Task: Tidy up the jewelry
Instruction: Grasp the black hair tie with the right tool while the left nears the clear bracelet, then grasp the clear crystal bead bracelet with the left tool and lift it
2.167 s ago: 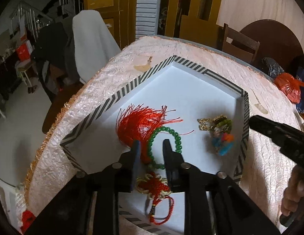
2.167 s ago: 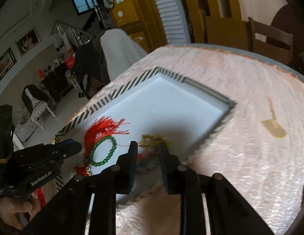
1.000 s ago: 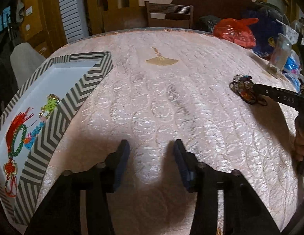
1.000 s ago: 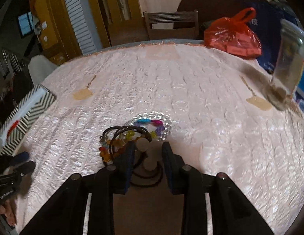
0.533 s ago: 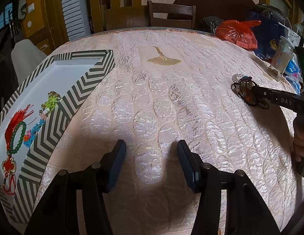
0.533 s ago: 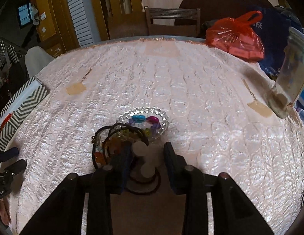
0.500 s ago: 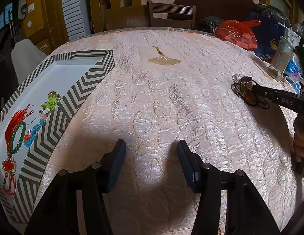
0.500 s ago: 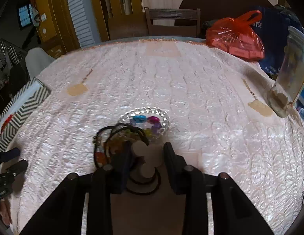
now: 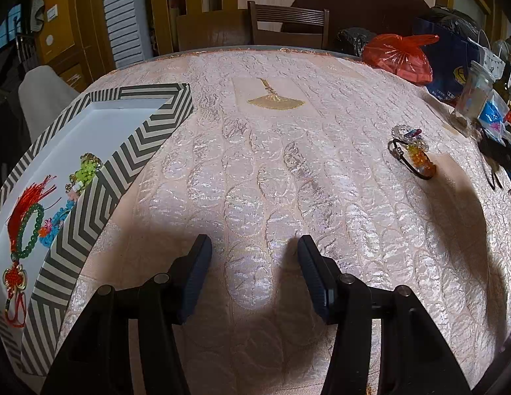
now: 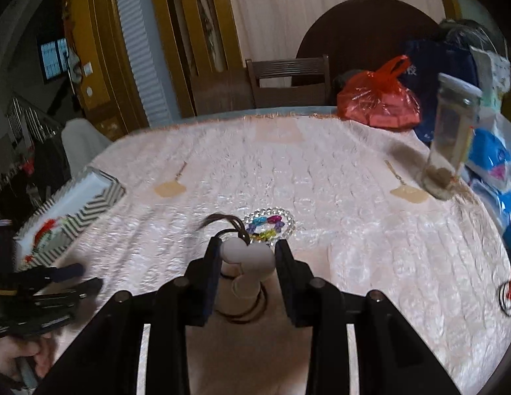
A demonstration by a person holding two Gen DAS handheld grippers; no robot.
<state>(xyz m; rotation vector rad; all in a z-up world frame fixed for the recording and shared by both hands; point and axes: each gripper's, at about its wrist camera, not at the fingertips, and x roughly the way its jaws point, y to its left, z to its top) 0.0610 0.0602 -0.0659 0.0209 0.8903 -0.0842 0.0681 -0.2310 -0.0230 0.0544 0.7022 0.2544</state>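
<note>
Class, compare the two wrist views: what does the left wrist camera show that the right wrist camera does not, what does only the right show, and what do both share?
Only the left wrist view shows the left gripper open over bare tablecloth, and the green bead bracelet lying inside the striped tray.

Only the right wrist view shows the right gripper shut on a pale pendant with dark cords attached.

Both show the tray, the clear bead bracelet, the red plastic bag and the glass jar.
</note>
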